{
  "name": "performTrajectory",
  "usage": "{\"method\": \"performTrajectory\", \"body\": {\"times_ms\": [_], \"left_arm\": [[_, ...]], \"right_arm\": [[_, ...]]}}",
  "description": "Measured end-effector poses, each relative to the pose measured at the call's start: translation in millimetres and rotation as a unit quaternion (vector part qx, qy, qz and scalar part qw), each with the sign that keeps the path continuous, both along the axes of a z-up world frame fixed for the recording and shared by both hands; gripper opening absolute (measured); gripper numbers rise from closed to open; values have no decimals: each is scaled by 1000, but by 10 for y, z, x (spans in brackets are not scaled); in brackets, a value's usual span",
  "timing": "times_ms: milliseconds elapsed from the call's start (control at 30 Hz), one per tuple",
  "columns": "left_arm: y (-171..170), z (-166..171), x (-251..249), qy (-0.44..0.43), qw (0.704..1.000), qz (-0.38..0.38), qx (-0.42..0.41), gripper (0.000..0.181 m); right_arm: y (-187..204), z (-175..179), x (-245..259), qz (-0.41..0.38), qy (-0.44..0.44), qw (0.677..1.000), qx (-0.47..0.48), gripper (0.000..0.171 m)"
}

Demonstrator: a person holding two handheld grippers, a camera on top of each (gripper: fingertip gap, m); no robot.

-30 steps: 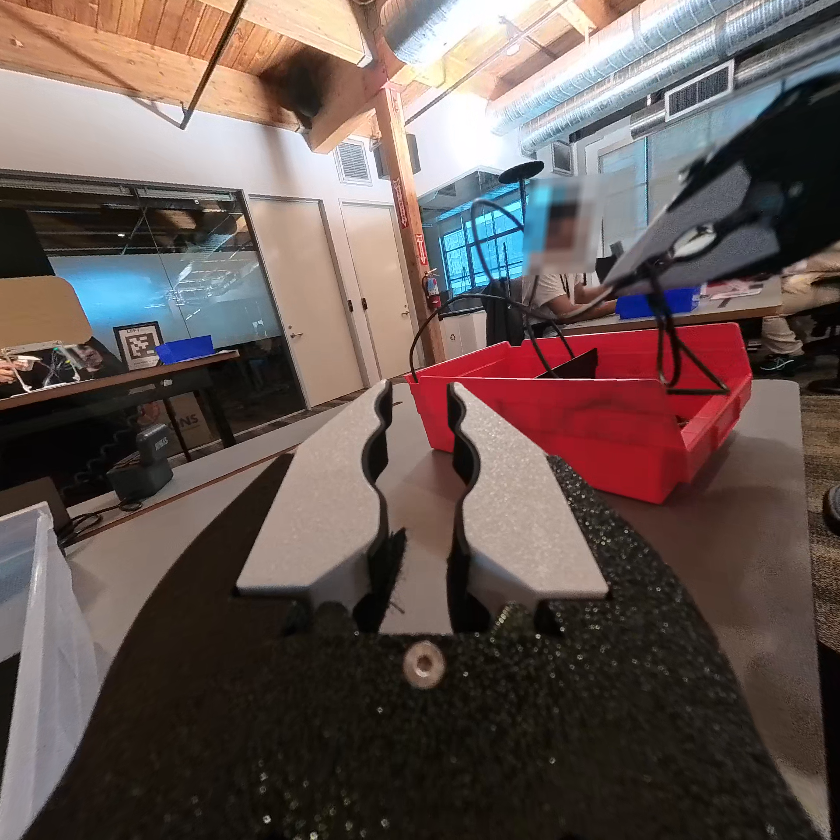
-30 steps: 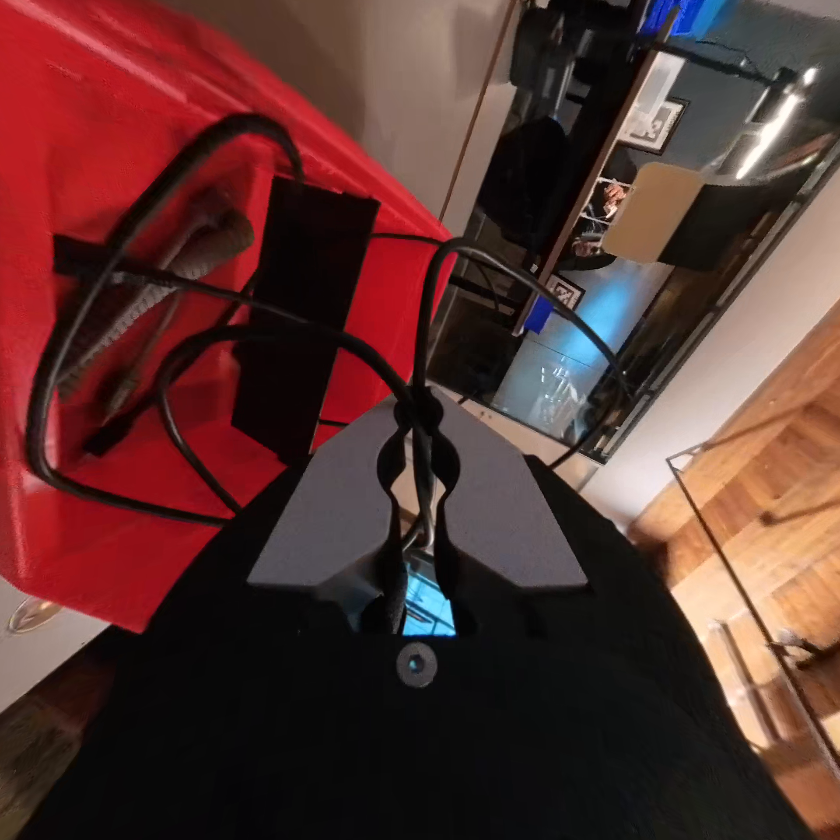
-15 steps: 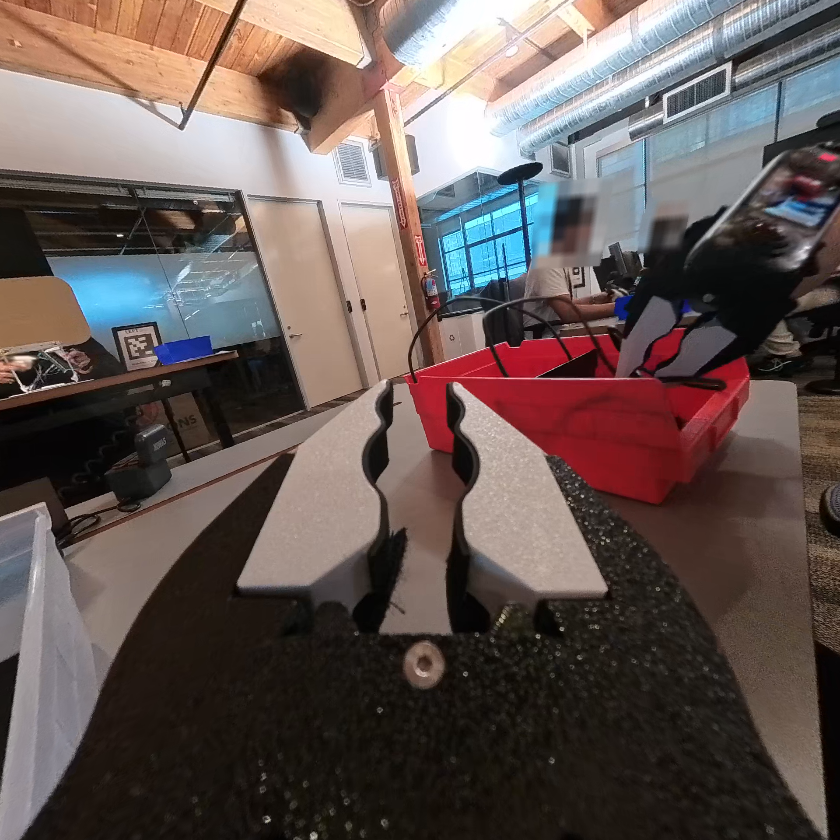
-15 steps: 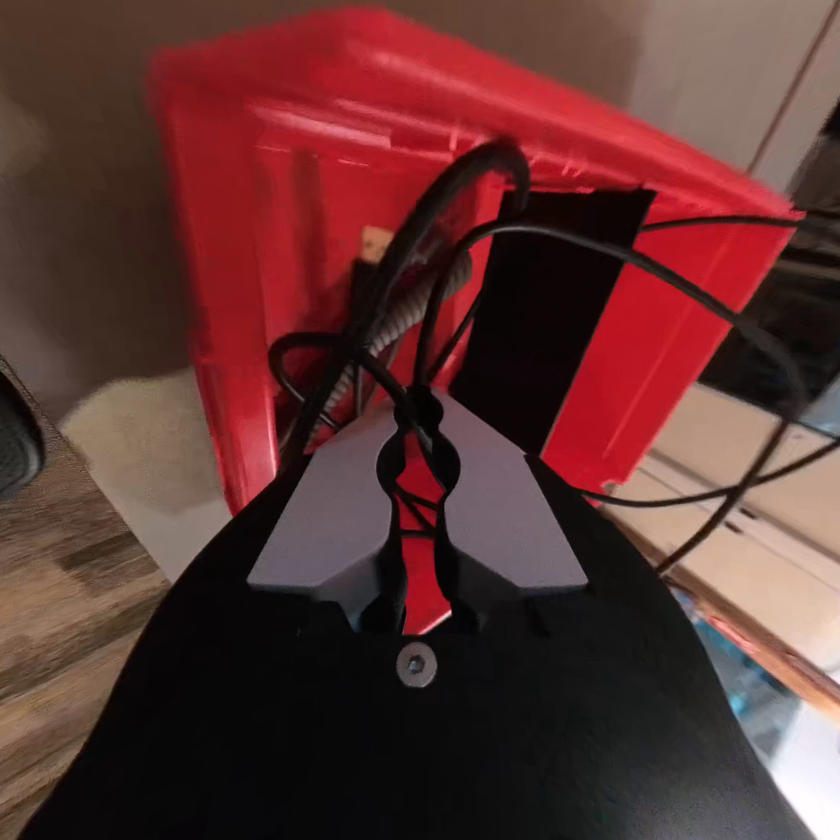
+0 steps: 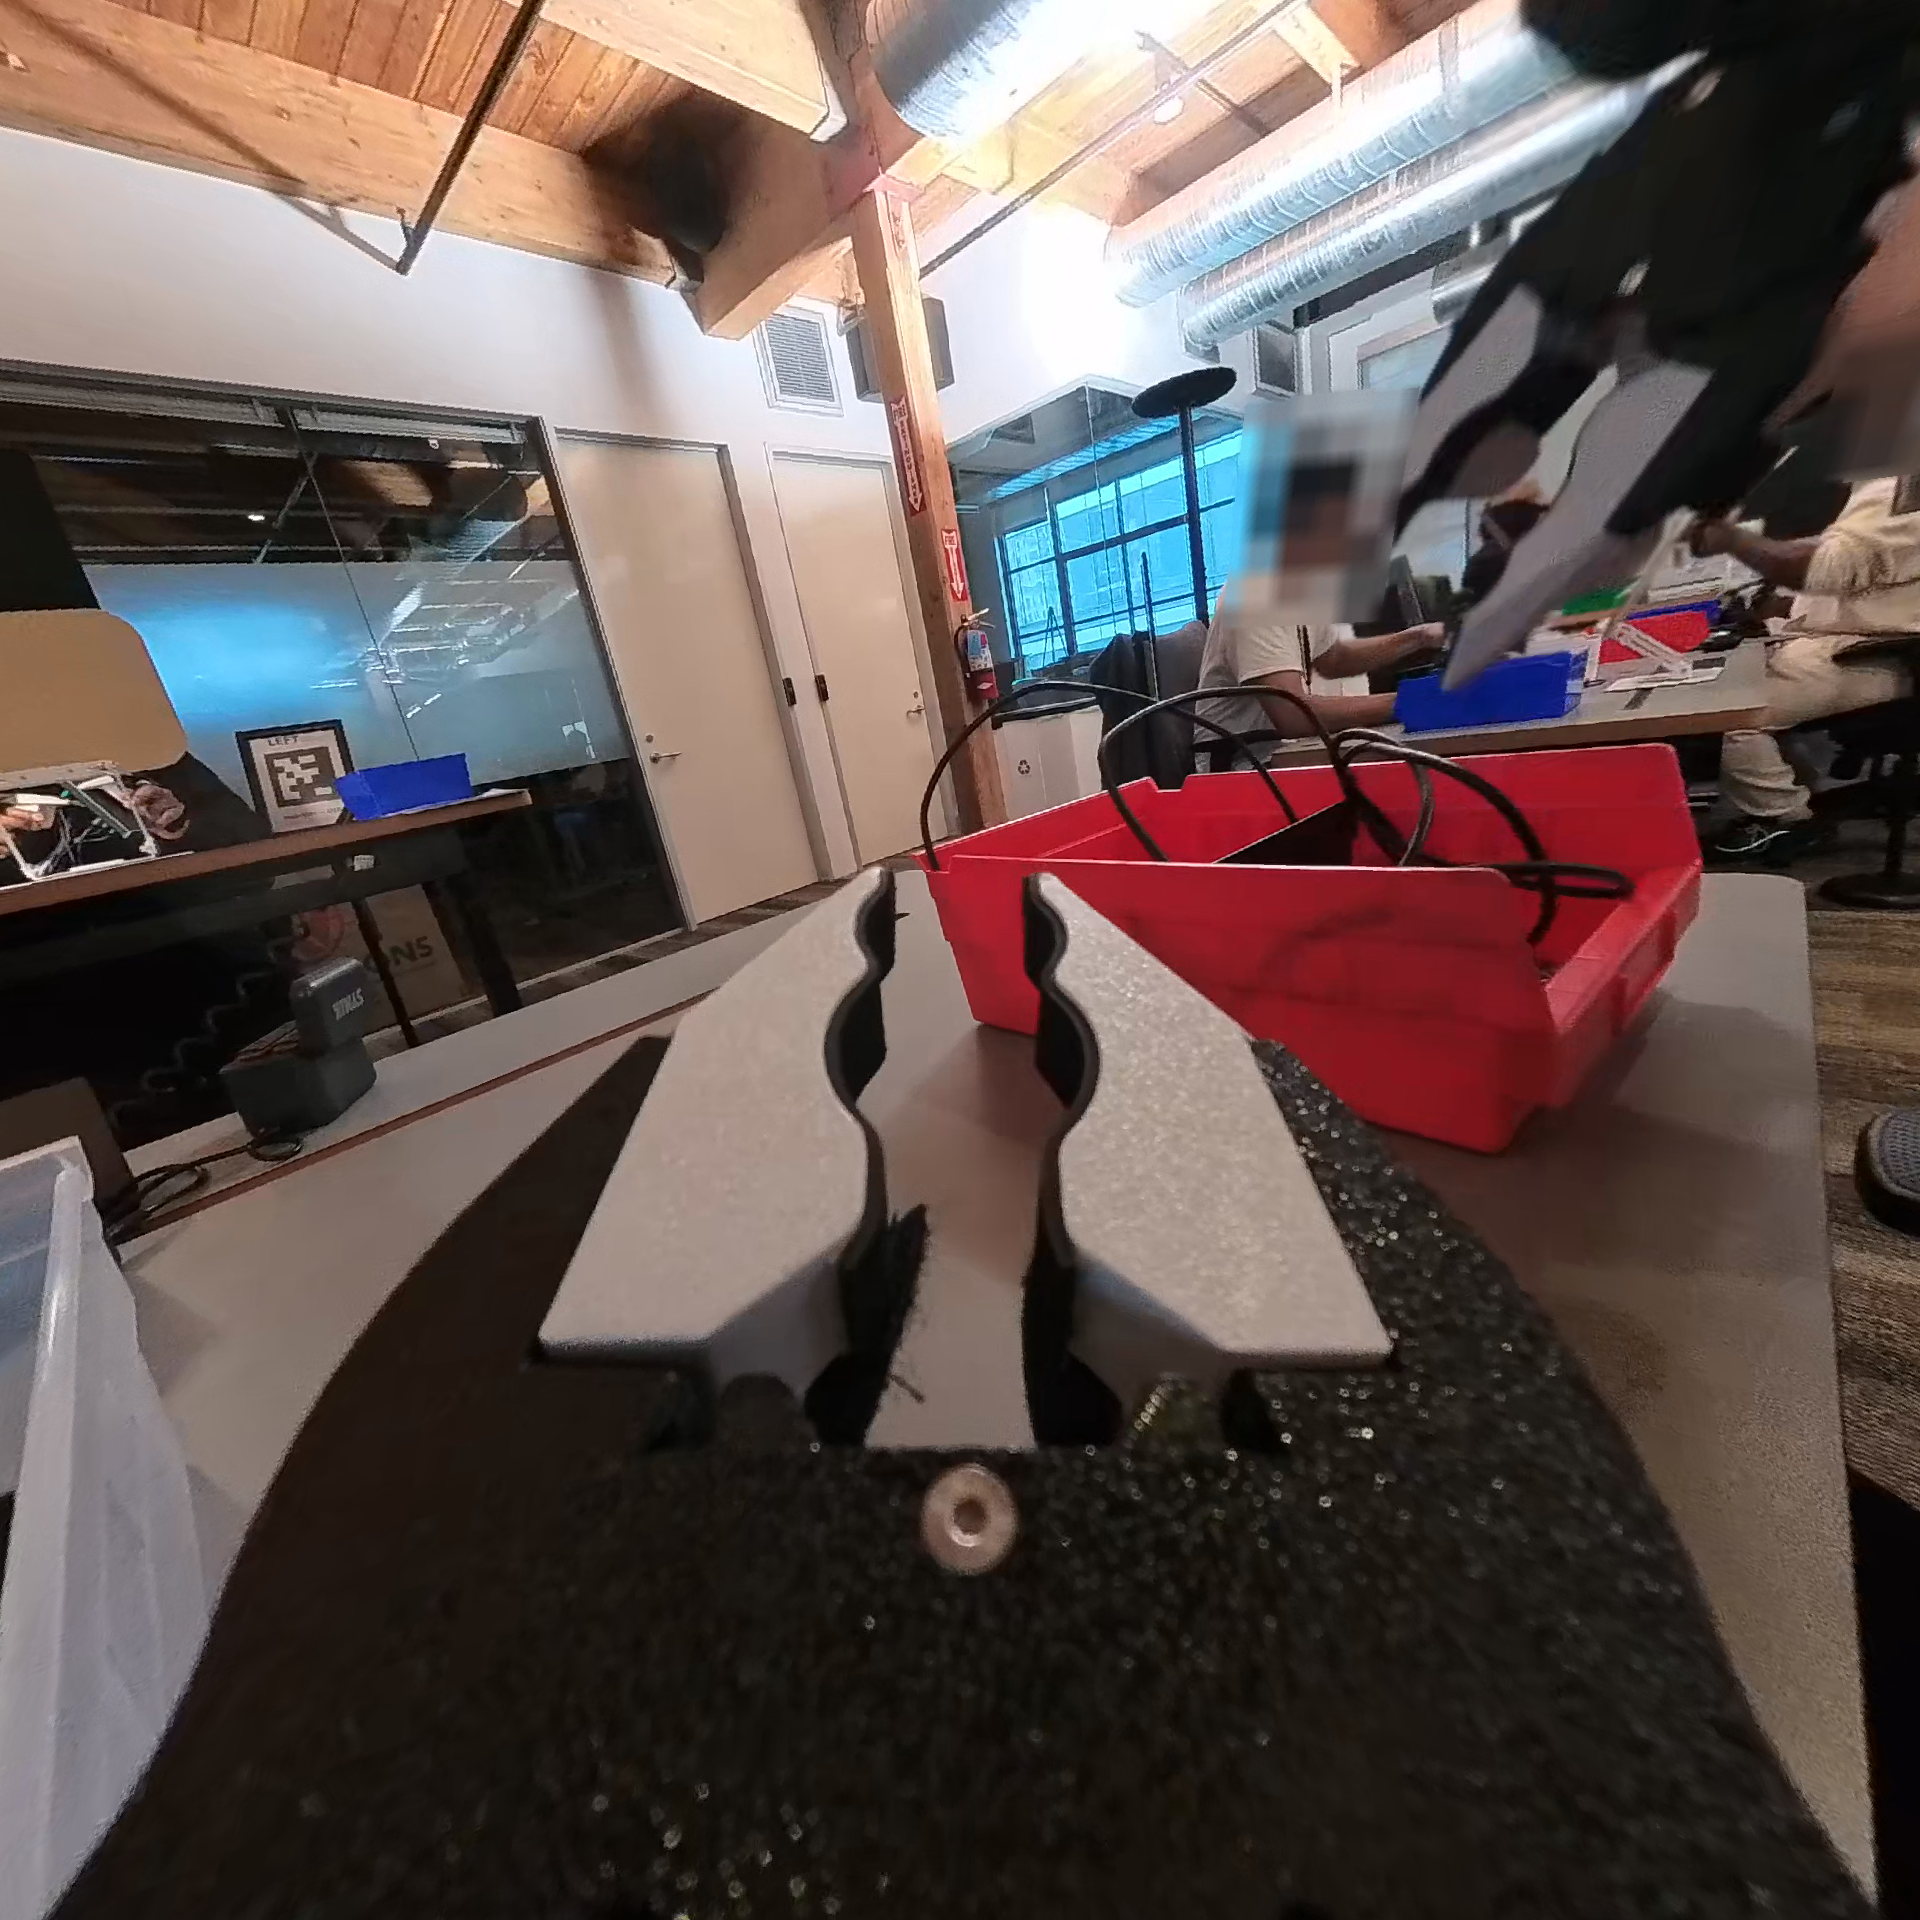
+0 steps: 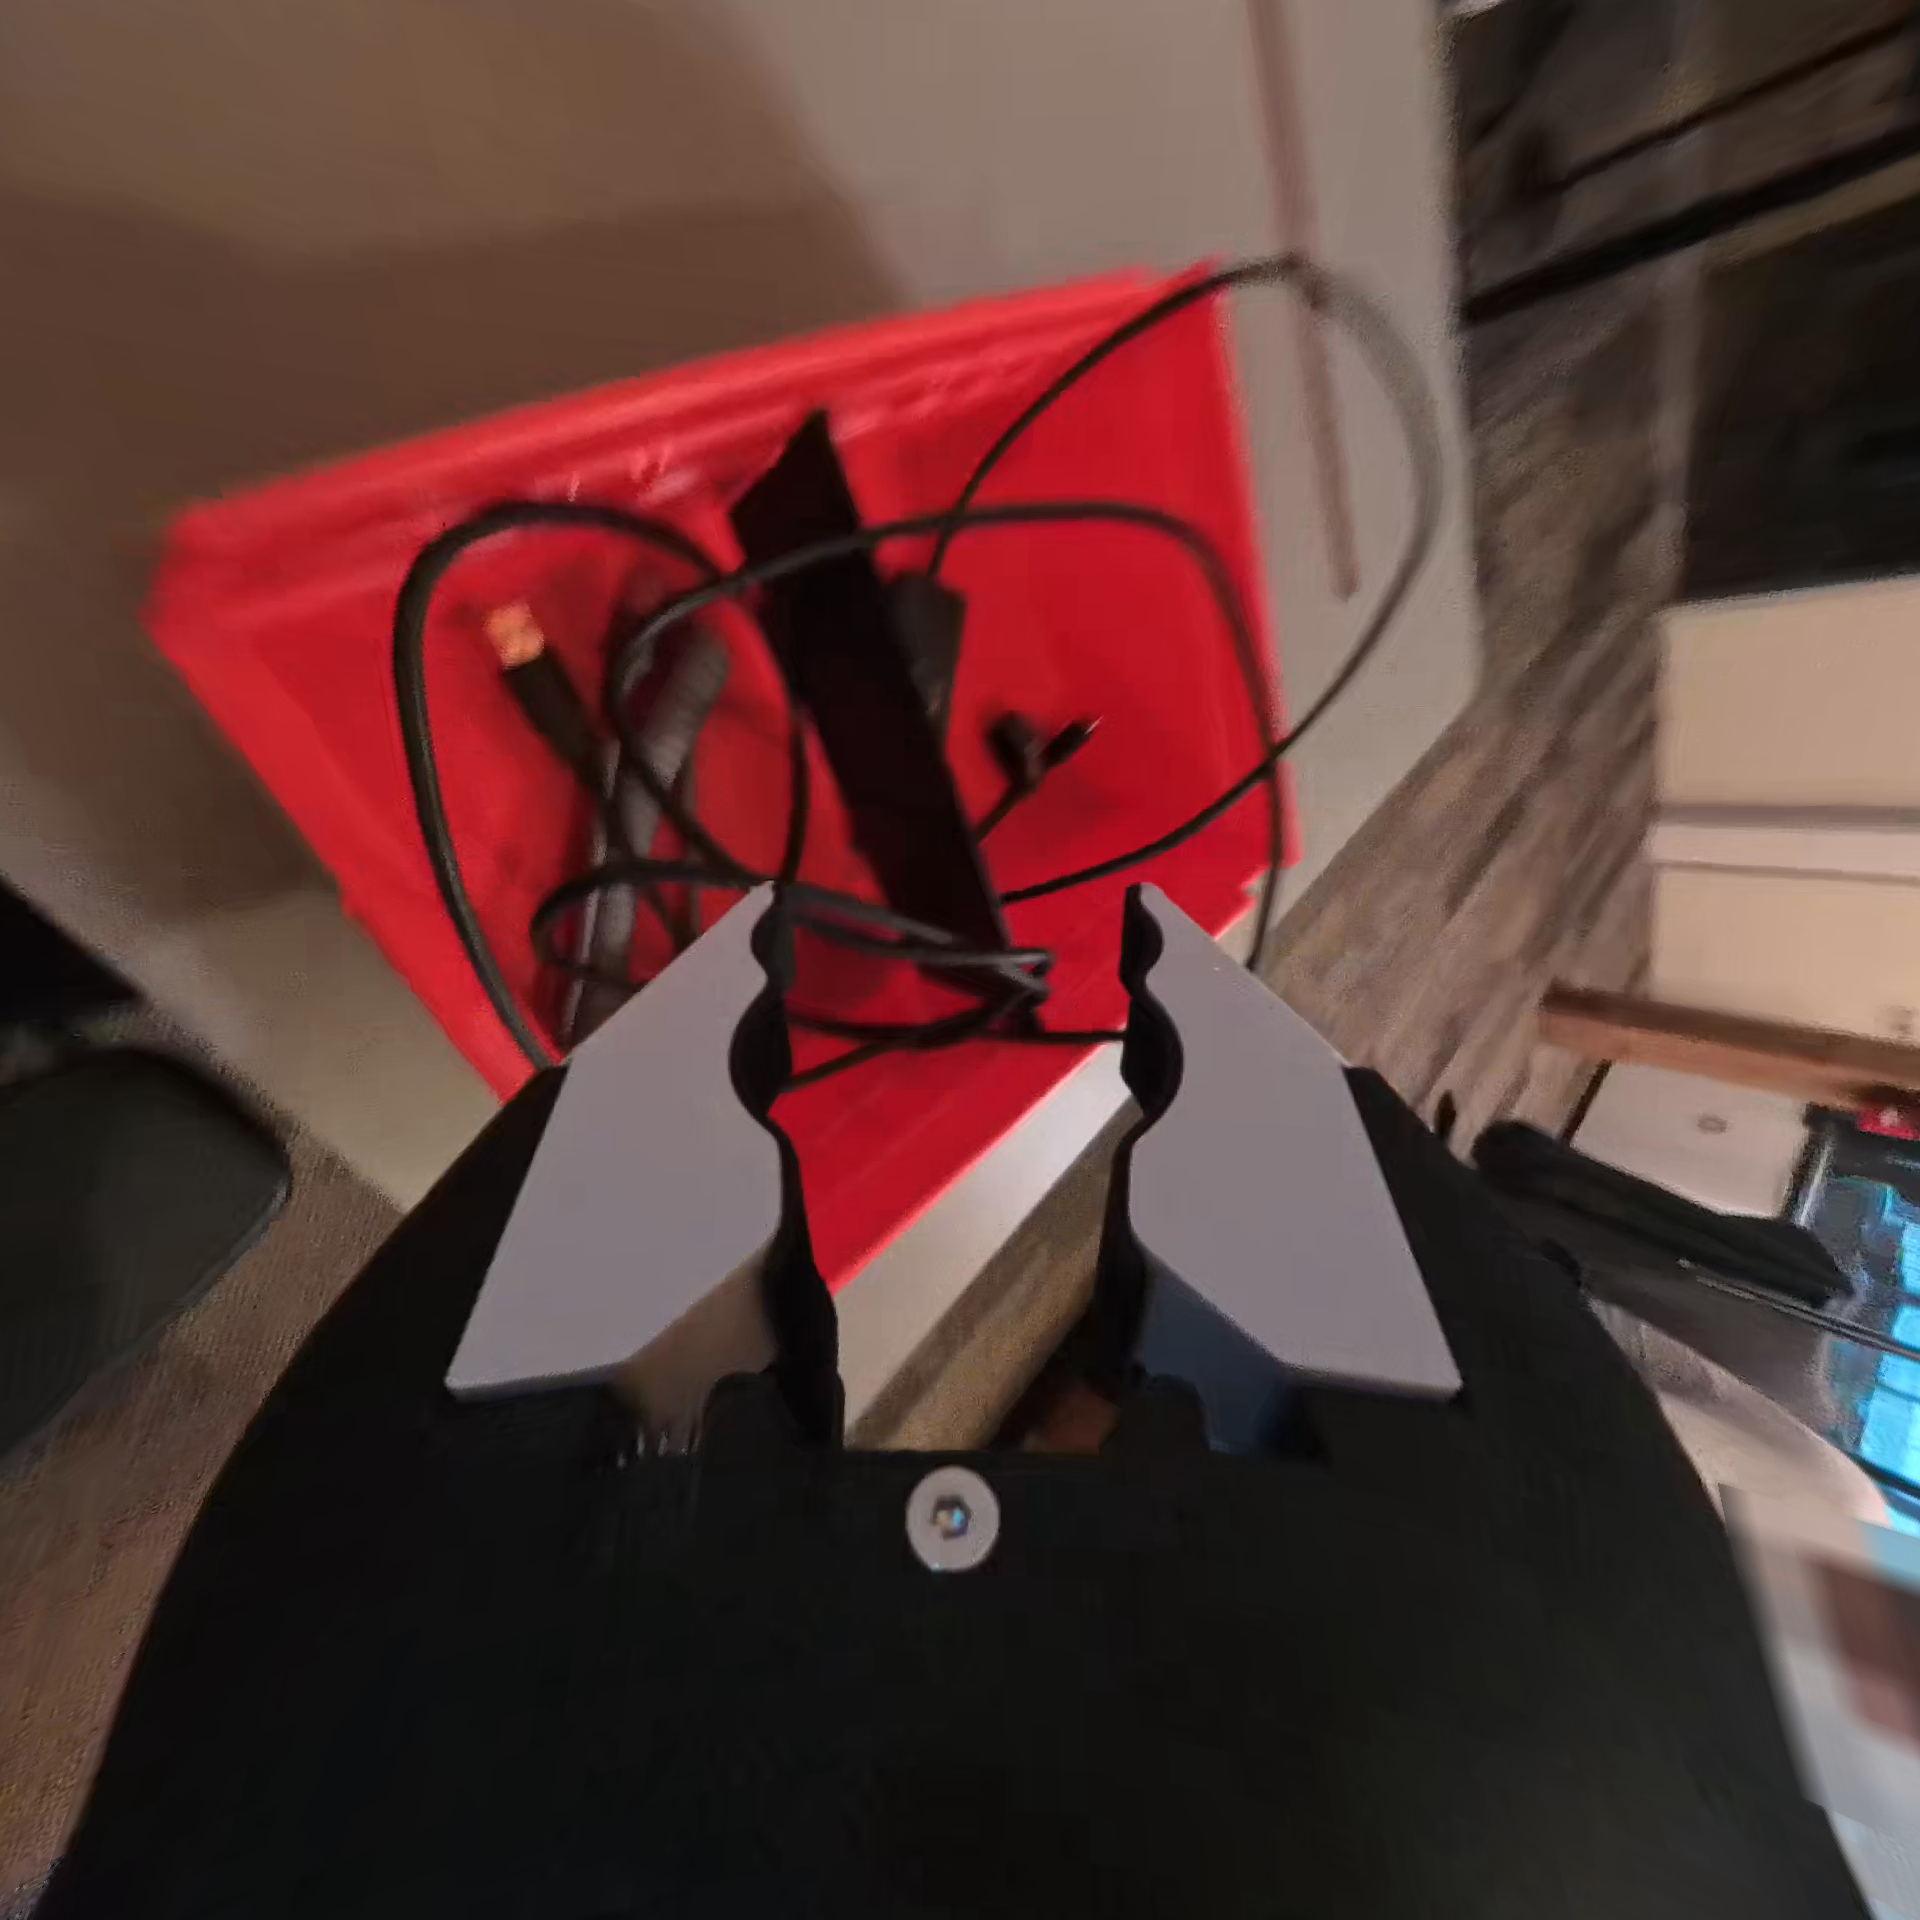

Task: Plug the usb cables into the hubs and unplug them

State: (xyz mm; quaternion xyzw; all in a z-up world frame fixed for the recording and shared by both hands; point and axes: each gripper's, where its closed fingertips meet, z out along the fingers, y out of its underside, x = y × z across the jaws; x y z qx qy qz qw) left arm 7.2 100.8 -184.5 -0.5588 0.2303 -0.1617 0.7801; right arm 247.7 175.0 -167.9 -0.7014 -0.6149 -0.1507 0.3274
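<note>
Right wrist view looks down into the red bin (image 6: 1122, 582), which sits on the grey bench (image 5: 1621, 1226). Inside lie a tangle of black usb cables (image 6: 436, 748) and a long black hub (image 6: 862, 707) propped at a slant. The right hand-held gripper (image 6: 951, 904) hangs above the bin with its jaws spread wide and nothing between them; cable loops pass behind the gap, apparently not gripped. The left hand-held gripper (image 5: 956, 894) rests low over the bench just short of the bin, jaws parted a moderate way, also empty.

Progress, as judged: one plug with an orange-lit tip (image 6: 514, 639) lies loose on the bin floor, and a second small connector (image 6: 1039, 743) lies free beside the hub. No cable can be confirmed as seated in a port. With cables and hub all in the bin and both tools empty, the work reads either as not yet started or as finished and put away; which one cannot be settled.

Limits: the right wrist view is motion-blurred, so the hub's ports and cable ends are indistinct. In the left wrist view the bin wall hides most of its contents, and the other gripper is blurred and cut off at the upper right. Only one hub is identifiable.
</note>
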Motion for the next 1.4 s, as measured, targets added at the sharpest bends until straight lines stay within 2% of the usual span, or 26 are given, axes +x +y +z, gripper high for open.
{"method": "performTrajectory", "body": {"times_ms": [100, 167, 267, 333, 400, 433, 533, 600, 700, 767, 800, 867, 967, 1100, 1167, 1300, 1400], "left_arm": [[3, -1, -7, 0, 1000, 3, 0, 23], [5, 0, -13, 1, 1000, 6, 1, 23], [12, -14, -2, 7, 1000, 8, -1, 24], [7, -16, 7, 12, 1000, 11, 2, 24], [-6, -7, 15, 18, 1000, 14, 9, 24], [-16, 3, 16, 21, 1000, 17, 14, 24], [-65, 69, 0, 28, 998, 31, 42, 24], [-97, 132, -47, 30, 996, 53, 66, 24], [-166, 207, -87, 30, 992, 70, 97, 24], [-178, 209, -77, 32, 992, 70, 101, 24], [-168, 194, -68, 36, 992, 70, 97, 24], [-138, 160, -52, 38, 994, 67, 83, 26], [-106, 133, -73, 26, 996, 67, 57, 28], [-193, 209, -135, 36, 995, 83, 51, 31], [-246, 341, -276, 62, 989, 118, 57, 33], [-317, 803, -1003, 80, 963, 248, 63, 36], [-264, 1058, -1767, 53, 943, 328, 9, 50]], "right_arm": [[5, 416, -108, -11, 101, 992, 72, 63], [-71, 669, -355, 13, 187, 976, 110, 63], [-299, 1036, -866, 63, 335, 926, 159, 63], [-541, 1166, -1301, 114, 451, 872, 154, 61], [-728, 1139, -1730, 167, 530, 821, 135, 61], [-728, 1088, -1908, 183, 544, 807, 142, 59], [-456, 802, -2279, 185, 502, 823, 190, 59], [-342, 687, -2419, 190, 534, 800, 195, 57], [-257, 436, -2565, 202, 602, 758, 146, 52], [-154, 198, -2573, 189, 624, 746, 140, 51], [-87, 95, -2560, 180, 623, 746, 151, 47], [-12, 102, -2533, 164, 606, 762, 161, 45], [-31, 152, -2450, 175, 611, 746, 198, 39], [137, -45, -2470, 136, 564, 791, 193, 40], [168, -119, -2485, 139, 524, 813, 213, 40], [119, -206, -2527, 178, 453, 835, 257, 36], [203, -253, -2474, 164, 421, 848, 277, 34]]}}
